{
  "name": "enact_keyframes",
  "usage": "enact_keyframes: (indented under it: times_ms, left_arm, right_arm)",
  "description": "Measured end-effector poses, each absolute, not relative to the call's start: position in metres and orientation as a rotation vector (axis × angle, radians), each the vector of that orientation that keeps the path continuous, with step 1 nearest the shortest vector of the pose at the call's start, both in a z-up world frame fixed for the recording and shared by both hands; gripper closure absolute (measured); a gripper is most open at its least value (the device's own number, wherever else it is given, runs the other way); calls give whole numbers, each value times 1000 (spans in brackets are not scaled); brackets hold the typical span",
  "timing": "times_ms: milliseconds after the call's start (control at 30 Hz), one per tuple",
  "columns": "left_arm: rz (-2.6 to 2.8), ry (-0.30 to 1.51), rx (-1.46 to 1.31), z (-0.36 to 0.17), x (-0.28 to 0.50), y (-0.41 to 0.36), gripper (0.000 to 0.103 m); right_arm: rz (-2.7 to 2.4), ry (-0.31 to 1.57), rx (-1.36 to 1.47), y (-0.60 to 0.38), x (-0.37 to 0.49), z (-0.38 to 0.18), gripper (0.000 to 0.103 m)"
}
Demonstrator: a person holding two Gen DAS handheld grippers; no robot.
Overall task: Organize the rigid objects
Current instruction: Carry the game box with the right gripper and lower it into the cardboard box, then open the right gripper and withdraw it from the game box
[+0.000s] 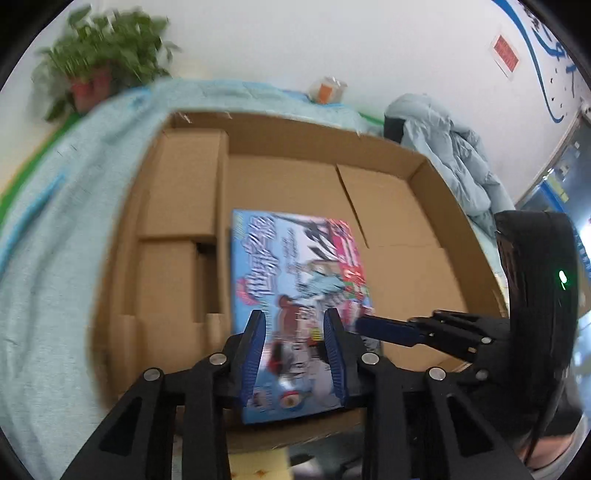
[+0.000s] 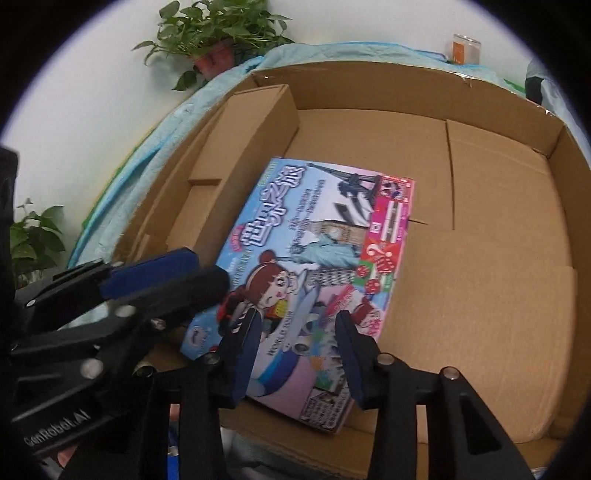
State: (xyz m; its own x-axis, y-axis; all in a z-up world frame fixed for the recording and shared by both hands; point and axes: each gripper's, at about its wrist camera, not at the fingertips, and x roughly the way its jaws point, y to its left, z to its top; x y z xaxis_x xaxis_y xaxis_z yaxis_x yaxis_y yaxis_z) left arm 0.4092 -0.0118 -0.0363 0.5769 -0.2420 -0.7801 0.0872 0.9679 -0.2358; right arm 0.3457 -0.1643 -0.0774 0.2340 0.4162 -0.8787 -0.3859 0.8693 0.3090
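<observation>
A flat colourful game box (image 1: 295, 280) with cartoon art and landmarks lies inside a large open cardboard carton (image 1: 369, 206). It also shows in the right wrist view (image 2: 317, 258), tilted, its near end over the carton's front wall. My left gripper (image 1: 295, 321) is open, its blue pads either side of the box's near end. My right gripper (image 2: 295, 325) is open above the same end of the box. The right gripper's blue finger (image 1: 388, 328) reaches in from the right in the left wrist view. The left gripper's finger (image 2: 155, 269) shows at the left in the right wrist view.
Smaller plain cardboard boxes (image 1: 181, 184) line the carton's left side (image 2: 243, 147). The carton sits on a light blue cloth (image 1: 55, 258). Potted plants (image 2: 218, 33) stand behind. A glass jar (image 2: 466, 48) and a pale blue jacket (image 1: 450, 155) lie beyond the carton.
</observation>
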Motion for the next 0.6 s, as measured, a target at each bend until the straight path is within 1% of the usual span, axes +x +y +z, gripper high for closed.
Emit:
enact_keyframes:
  times_ms: [67,133,167,200,233,267,300,333,367,433,500,533,567,600]
  left_arm:
    - [-162,897,-156,-26,398,-7,73]
    - [-123,865,-138,-20,384,-1,64]
    - [-114,850,-137,-17,376,3,61]
    - [-107,828,-136,-15,370,5,55]
    - [-102,808,-135,-14,364,7,47]
    - [-94,787,-131,-12,359,7,42]
    - [-82,769,-126,-11,353,6,32]
    - [-65,760,-124,-10,349,6,26]
    - [-45,747,-127,-9,344,5,25]
    - [-44,721,-140,-5,331,7,25]
    - [-43,690,-146,0,319,7,25]
    - [-41,670,-142,4,314,7,23]
    - [-36,645,-135,8,307,5,20]
    - [-24,616,-123,12,299,2,12]
  right_arm:
    - [529,1186,69,-178,346,-71,62]
    - [439,1157,73,-192,349,-69,61]
    - [417,1167,85,-197,353,-71,61]
    - [399,1199,93,-201,358,-78,61]
    - [397,1225,93,-202,360,-85,75]
    - [426,1253,100,-199,361,-93,84]
    - [437,1246,109,-196,360,-92,86]
    - [441,1242,98,-192,359,-90,86]
    - [441,1234,81,-189,358,-88,86]
    - [451,1232,85,-188,355,-87,77]
    - [470,1227,87,-188,352,-82,71]
    - [466,1199,75,-190,347,-76,58]
    - [441,1152,52,-194,338,-67,49]
    - [409,1090,34,-201,327,-57,30]
